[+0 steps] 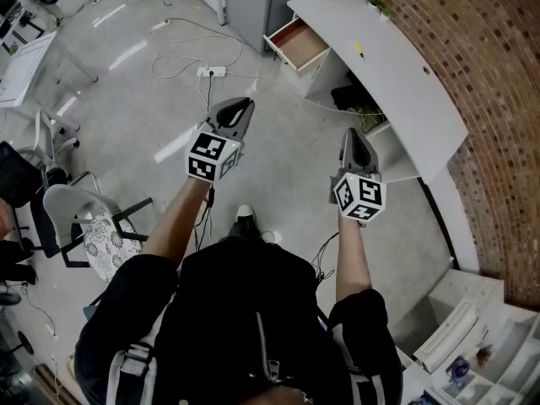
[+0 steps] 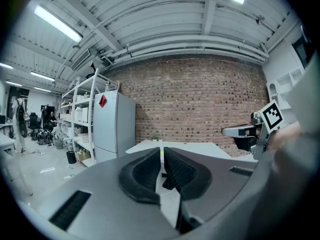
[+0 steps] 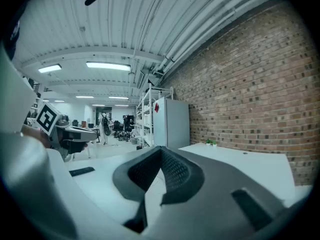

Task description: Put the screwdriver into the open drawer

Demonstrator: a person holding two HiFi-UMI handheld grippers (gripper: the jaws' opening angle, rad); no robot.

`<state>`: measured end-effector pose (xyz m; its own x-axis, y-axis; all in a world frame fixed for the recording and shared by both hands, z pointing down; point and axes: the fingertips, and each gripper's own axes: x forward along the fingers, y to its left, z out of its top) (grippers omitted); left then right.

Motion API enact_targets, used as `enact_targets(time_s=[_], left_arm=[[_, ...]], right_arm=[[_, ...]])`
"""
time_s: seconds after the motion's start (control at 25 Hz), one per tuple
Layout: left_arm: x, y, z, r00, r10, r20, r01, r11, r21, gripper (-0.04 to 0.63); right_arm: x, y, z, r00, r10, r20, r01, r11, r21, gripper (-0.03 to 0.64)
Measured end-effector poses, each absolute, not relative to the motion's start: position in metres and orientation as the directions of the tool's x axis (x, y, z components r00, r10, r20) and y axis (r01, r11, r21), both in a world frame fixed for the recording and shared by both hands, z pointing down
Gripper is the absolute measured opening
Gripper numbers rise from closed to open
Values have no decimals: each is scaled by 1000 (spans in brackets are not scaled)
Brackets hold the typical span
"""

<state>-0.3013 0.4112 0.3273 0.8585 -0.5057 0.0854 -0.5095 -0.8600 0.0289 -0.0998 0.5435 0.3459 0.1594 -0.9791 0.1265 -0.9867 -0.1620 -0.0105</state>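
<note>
Currently the screwdriver [image 1: 359, 49] lies flat on the white desk [image 1: 413, 91]. It is a short bar with a yellow handle, near the open drawer [image 1: 297, 44] and well apart from both grippers. Its long axis runs roughly along the desk's length; it is too small to tell which end is the tip.

Drawer: pulled out beneath the desk's far end, with a white front and a brown, wood-toned inside. Contents cannot be made out.

Desk: a smooth, matt top, long and curved, following a red brick wall [image 1: 498, 66].

Left gripper [image 1: 245, 105]: level over the floor [image 1: 278, 159], pointing toward the drawer. It has a grey moulded shell and black ribbed fingers [image 2: 142, 171]. The fingers are drawn together to a hairline slit with nothing between them.

Right gripper [image 1: 353, 135]: pointing toward the desk. Its black ribbed fingers [image 3: 175, 171] are fully closed and empty.

Each gripper carries a cube with black-and-white square markers.

Floor: pale and glossy, with a white power strip [image 1: 212, 72] and its loose cable lying on it.
</note>
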Motion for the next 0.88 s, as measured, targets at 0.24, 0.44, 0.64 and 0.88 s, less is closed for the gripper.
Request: enact_targets(time_s=[0.24, 0.44, 0.64, 0.88], left_arm=[[-301, 410, 330, 855, -512, 84, -517, -855, 48, 40], [-289, 399, 332, 862, -499, 85, -504, -862, 47, 41], [-282, 378, 333, 869, -488, 83, -493, -869, 45, 40], [-279, 356, 334, 877, -474, 78, -479, -877, 49, 40]], right_arm=[[-109, 539, 352, 93, -982, 163, -994, -101, -43, 8], [-106, 527, 351, 87, -987, 133, -995, -91, -29, 8], [-103, 507, 349, 100, -988, 119, -995, -102, -8, 163], [-95, 488, 348, 147, -982, 117, -989, -147, 9, 290]])
